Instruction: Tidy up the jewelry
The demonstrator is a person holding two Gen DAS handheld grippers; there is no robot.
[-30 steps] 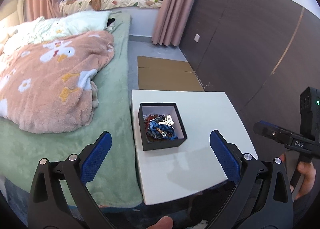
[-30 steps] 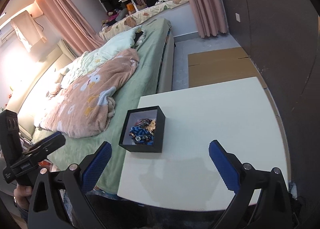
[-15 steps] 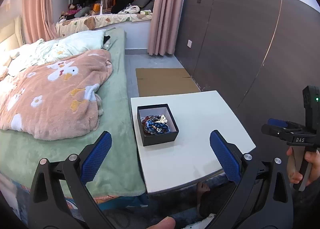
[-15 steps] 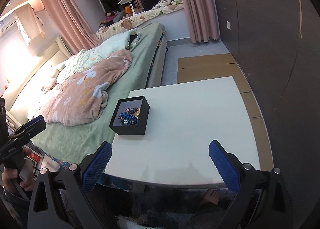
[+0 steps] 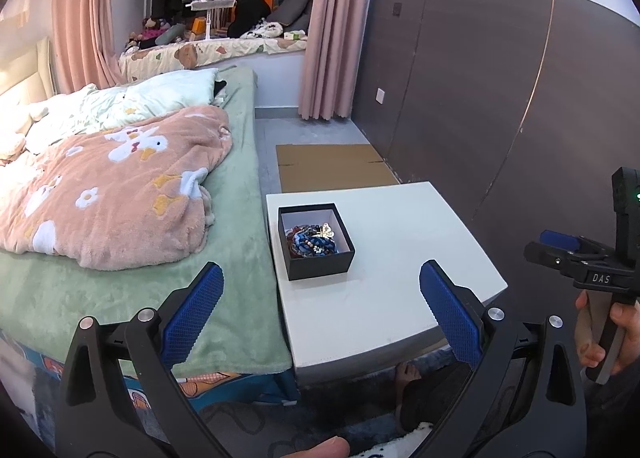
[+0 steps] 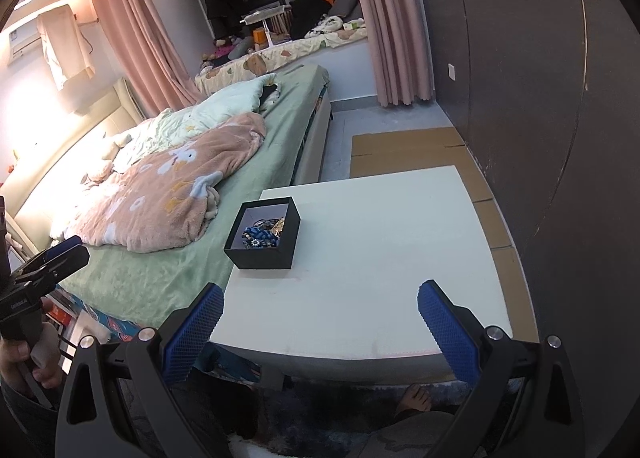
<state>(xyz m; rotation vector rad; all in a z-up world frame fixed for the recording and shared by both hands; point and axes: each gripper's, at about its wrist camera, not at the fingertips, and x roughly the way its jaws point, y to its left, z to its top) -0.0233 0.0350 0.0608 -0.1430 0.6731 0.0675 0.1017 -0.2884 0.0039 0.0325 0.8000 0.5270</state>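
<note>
A small black box (image 5: pixel 316 242) stands near the left edge of a white table (image 5: pixel 400 258). It holds a heap of jewelry (image 5: pixel 312 241) with blue beads and a gold piece. The box (image 6: pixel 264 234) and the jewelry (image 6: pixel 262 232) also show in the right wrist view, on the same table (image 6: pixel 380 258). My left gripper (image 5: pixel 320 310) is open and empty, held back from the table's near edge. My right gripper (image 6: pixel 318 318) is open and empty, over the table's near edge. Each gripper shows in the other's view: the right one (image 5: pixel 560 246), the left one (image 6: pixel 56 254).
A bed (image 5: pixel 120 218) with a green sheet and a pink blanket (image 5: pixel 112 186) lies against the table's left side. A dark panelled wall (image 5: pixel 500 98) runs along the right. Flat cardboard (image 5: pixel 336 166) lies on the floor behind the table. A bare foot (image 6: pixel 416 398) shows under the table.
Both grippers have pulled back and up from the table, so the box looks smaller and farther. Both stay open. The box has not moved.
</note>
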